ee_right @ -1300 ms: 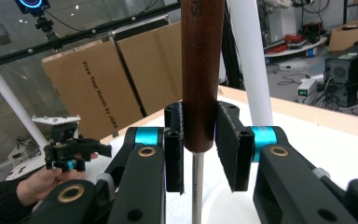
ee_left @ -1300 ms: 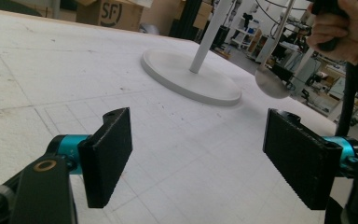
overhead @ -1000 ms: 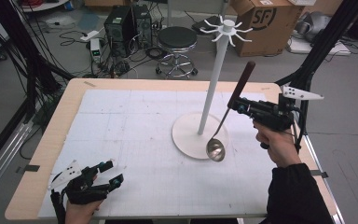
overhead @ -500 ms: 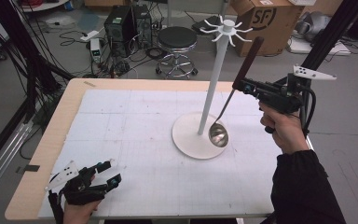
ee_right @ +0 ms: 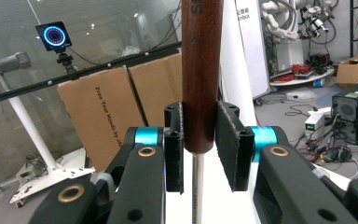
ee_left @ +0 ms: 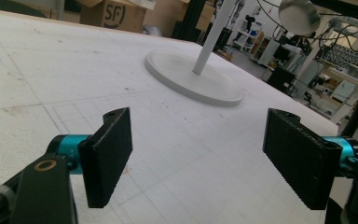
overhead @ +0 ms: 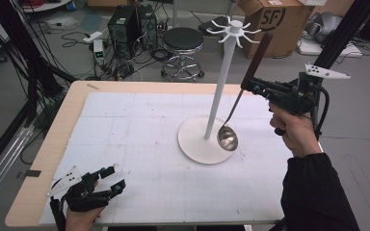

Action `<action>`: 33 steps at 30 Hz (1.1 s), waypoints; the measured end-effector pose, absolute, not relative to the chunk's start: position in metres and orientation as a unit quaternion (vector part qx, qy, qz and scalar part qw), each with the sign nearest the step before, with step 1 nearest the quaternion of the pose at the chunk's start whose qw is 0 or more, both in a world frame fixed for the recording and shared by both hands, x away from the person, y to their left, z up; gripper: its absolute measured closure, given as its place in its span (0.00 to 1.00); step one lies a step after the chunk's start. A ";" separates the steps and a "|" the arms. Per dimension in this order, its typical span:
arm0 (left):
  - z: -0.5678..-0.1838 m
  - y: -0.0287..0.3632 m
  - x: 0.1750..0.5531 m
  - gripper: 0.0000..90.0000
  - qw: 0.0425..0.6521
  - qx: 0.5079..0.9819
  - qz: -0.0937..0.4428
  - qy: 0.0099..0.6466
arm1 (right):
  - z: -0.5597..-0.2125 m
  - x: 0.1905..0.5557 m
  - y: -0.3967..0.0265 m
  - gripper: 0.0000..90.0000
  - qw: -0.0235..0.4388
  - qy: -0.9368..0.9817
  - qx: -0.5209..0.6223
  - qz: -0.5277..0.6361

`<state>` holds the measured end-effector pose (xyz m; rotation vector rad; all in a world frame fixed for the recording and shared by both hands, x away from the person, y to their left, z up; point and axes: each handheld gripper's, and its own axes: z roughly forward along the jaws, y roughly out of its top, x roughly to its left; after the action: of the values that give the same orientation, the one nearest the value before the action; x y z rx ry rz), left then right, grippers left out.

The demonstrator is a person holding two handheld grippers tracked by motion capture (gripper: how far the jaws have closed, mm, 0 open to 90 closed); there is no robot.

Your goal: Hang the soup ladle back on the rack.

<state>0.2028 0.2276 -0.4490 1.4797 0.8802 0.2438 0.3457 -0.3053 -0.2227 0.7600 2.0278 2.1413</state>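
Right gripper (overhead: 255,86) jaws clamped on ladle (overhead: 241,98) handle, bowl above rack base (overhead: 197,142), left gripper (overhead: 113,178) jaws open, near-left bench (overhead: 67,110).

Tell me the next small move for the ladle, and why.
Probably lift it higher toward the hooks. The right hand-held gripper clamps the ladle by its wooden handle, bowl hanging low beside the pole over the stand's base, and the handle's top sits level with the hooks.

A cardboard box (overhead: 274,21) reads "SF"; another cardboard carton (ee_right: 102,116) reads "Free Your Hands".
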 end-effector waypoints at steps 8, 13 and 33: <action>-0.449 0.227 0.203 0.27 0.645 0.650 0.107 0.388 | -0.226 0.341 -0.304 0.81 0.036 0.665 0.241 0.706; -0.449 0.227 0.203 0.27 0.644 0.652 0.106 0.386 | -0.227 0.341 -0.303 0.81 0.033 0.667 0.239 0.705; -0.449 0.228 0.203 0.27 0.645 0.650 0.107 0.388 | -0.225 0.356 -0.290 0.81 0.009 0.671 0.239 0.702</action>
<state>0.2026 0.2279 -0.4490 1.4797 0.8833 0.2437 0.3558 -0.2900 -0.2252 0.7465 2.0943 2.1929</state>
